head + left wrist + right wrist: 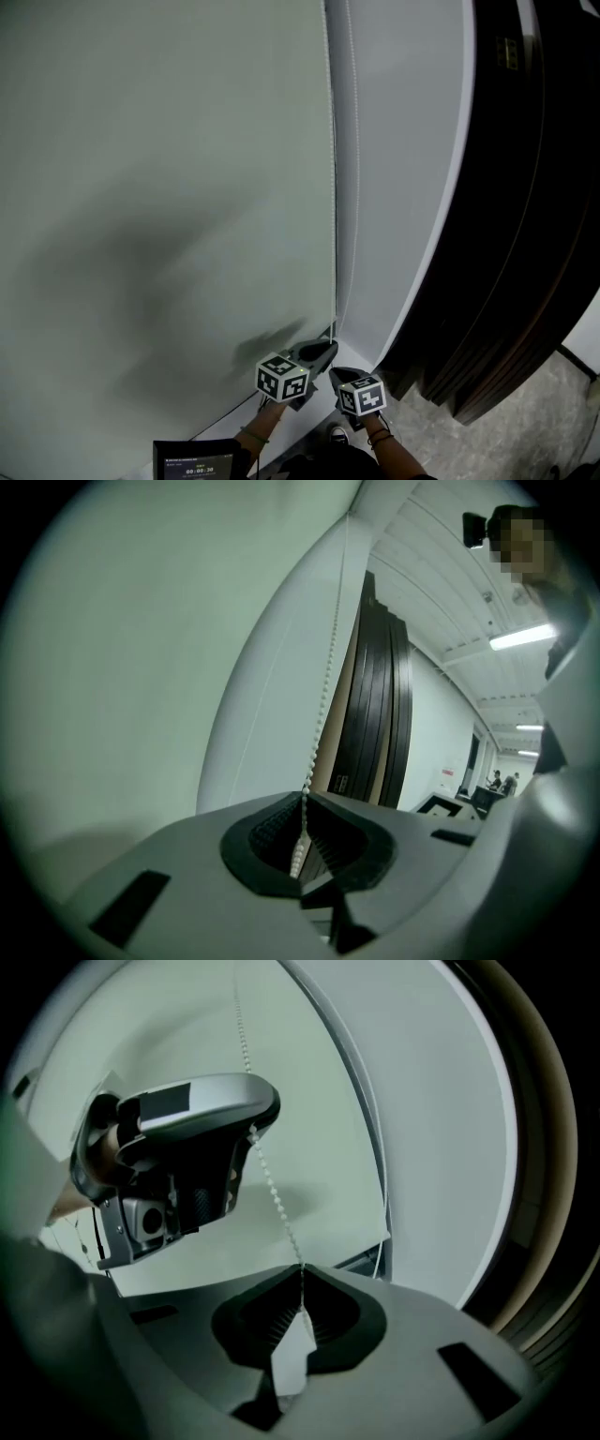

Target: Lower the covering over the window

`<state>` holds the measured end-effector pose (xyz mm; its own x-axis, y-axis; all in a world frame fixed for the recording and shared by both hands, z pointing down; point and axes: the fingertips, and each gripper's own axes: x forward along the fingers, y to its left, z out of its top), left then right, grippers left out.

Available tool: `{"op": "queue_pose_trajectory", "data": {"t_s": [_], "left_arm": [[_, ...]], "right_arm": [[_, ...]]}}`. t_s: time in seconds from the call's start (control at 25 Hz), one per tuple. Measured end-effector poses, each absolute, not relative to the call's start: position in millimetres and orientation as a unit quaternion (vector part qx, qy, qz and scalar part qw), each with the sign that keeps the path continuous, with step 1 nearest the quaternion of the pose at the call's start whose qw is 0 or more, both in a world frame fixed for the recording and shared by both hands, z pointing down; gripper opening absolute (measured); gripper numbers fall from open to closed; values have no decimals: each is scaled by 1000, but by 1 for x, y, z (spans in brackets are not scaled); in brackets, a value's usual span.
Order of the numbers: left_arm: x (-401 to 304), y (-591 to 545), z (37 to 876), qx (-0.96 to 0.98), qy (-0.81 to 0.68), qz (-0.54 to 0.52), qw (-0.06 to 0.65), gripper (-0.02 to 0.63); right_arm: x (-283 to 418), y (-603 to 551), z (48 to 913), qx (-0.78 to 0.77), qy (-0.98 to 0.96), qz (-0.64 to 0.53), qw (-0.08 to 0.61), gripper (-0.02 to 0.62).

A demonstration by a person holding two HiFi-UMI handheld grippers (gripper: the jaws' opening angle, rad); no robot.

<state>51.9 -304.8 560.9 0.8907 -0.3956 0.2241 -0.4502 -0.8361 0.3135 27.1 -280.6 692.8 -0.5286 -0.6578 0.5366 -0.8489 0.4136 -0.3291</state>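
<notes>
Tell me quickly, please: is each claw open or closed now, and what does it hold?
Left claw: closed on the chain.
Right claw: closed on the same chain, lower down.

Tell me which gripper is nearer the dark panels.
Right. The right gripper sits just left of the dark panels; the left gripper is farther left, before the blind, both shut on the bead chain.

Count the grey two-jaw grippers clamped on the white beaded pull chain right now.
2. The left gripper is shut on the white beaded pull chain; the right gripper is shut on it farther down.
</notes>
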Motion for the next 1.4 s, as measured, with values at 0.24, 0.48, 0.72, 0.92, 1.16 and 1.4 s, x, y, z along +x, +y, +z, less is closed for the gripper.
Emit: {"op": "queue_pose_trajectory", "data": {"t_s": [0.24,0.48,0.72,0.92,1.16,1.4], "left_arm": [[39,-283,633,938,-234,152,205,14],[23,-286,654,927,-262,147,224,14],[22,-287,655,925,-268,138,232,14],[29,-286,654,927,-263,134,234,14],[31,-280,654,927,-264,124,234,15],[30,-273,651,924,-273,107,243,15]], "right_arm": [[23,-244,757,445,-800,343,210,18],[20,-225,758,430,-831,308,168,26],[56,-260,639,464,-857,222,20,94],[48,-294,461,424,-901,72,-60,118],[22,-315,338,393,-914,-36,-90,123],[21,-318,316,407,-906,-35,-115,18]]}}
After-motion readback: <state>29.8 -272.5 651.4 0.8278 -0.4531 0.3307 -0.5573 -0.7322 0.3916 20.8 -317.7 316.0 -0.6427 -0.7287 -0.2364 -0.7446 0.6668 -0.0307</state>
